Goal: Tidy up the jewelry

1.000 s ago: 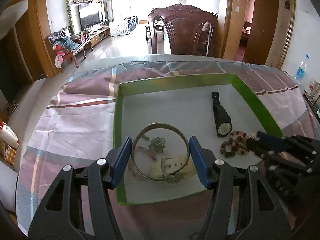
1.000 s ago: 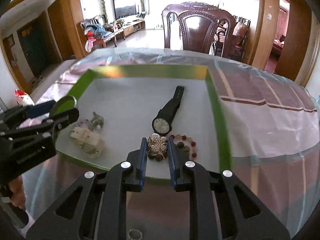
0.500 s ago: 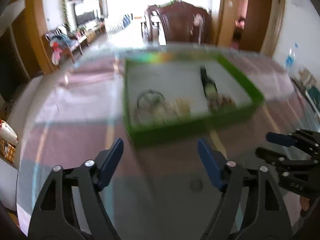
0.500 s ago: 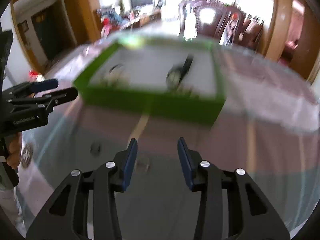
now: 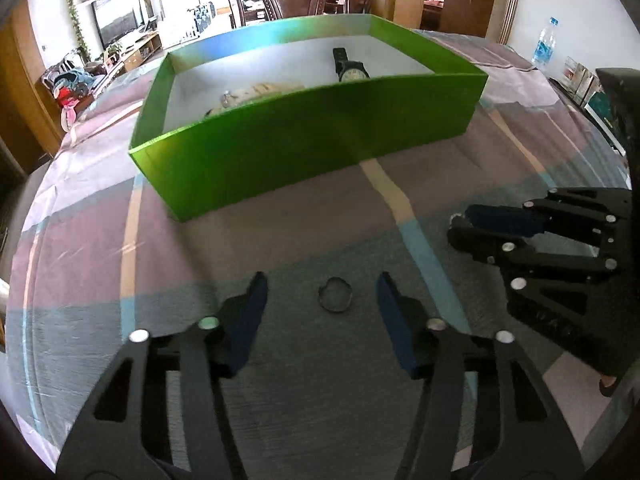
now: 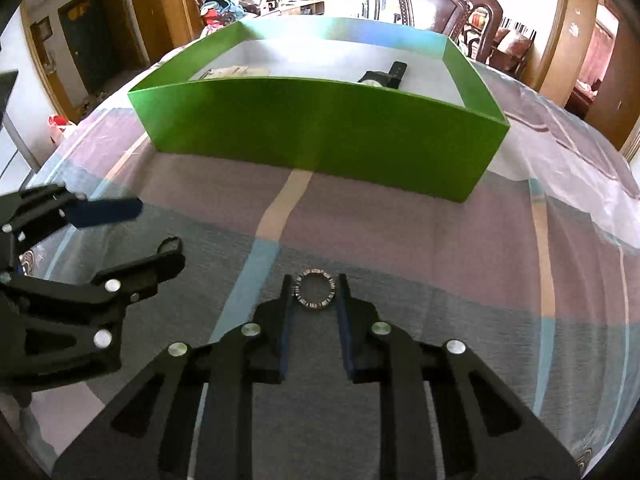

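Left wrist view: both grippers low over the tabletop (image 5: 80, 240), each with a ring between its fingers.

The left gripper (image 5: 322, 294) is released, its jaws wide apart, and a small plain ring (image 5: 336, 300) lies flat on the striped cloth between them, touching neither finger. To the right, the right gripper (image 6: 315, 294) is also unclenched but with a narrow gap; a studded ring (image 6: 314, 289) lies between its fingers (image 6: 285, 300), very close to both, and I cannot tell if they touch it. Behind stands the green box (image 5: 304, 148), holding a black watch (image 5: 351, 71) and some pale jewelry pieces (image 5: 256, 92) near its front wall.
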`<state>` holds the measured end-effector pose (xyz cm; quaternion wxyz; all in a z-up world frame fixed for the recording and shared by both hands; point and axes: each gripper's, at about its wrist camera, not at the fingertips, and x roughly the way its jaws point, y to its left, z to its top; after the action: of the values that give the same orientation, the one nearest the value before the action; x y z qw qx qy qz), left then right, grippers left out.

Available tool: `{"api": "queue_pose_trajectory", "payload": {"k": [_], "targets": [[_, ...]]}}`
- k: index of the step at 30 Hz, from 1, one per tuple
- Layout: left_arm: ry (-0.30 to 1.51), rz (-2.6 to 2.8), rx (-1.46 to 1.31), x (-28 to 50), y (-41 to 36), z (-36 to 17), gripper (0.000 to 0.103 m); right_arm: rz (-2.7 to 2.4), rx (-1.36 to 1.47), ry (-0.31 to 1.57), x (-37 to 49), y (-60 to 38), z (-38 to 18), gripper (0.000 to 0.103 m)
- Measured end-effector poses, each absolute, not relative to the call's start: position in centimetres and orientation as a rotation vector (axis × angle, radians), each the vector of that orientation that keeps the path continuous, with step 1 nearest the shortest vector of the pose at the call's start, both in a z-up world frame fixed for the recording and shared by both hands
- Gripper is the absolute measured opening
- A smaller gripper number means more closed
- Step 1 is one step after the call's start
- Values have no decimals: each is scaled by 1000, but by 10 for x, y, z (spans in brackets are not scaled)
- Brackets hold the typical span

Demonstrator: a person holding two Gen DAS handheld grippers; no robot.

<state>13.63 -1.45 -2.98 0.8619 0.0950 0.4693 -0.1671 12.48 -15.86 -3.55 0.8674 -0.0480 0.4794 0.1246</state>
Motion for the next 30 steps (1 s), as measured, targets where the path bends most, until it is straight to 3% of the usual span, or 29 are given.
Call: {"api": "queue_pose_trajectory", "payload": {"k": [6,9,13,24,30], "targets": [[986,-350,190,137,-15,-38,52,233,-114,1049,102,-169,-31,21],[967,-349,199,136,-19,-39,43,225,-116,1060,88,-175,-32,21],[952,-352,196,135,-18,-38,19,205,-114,1039,71,-182,-33,21],[963,-290,210,117,-22,-29,19,145,-121,984,57,-189,-36,21],[877,-257,212,95,-27,-16,19,129,-89,951,57,-196,-31,21]]}}
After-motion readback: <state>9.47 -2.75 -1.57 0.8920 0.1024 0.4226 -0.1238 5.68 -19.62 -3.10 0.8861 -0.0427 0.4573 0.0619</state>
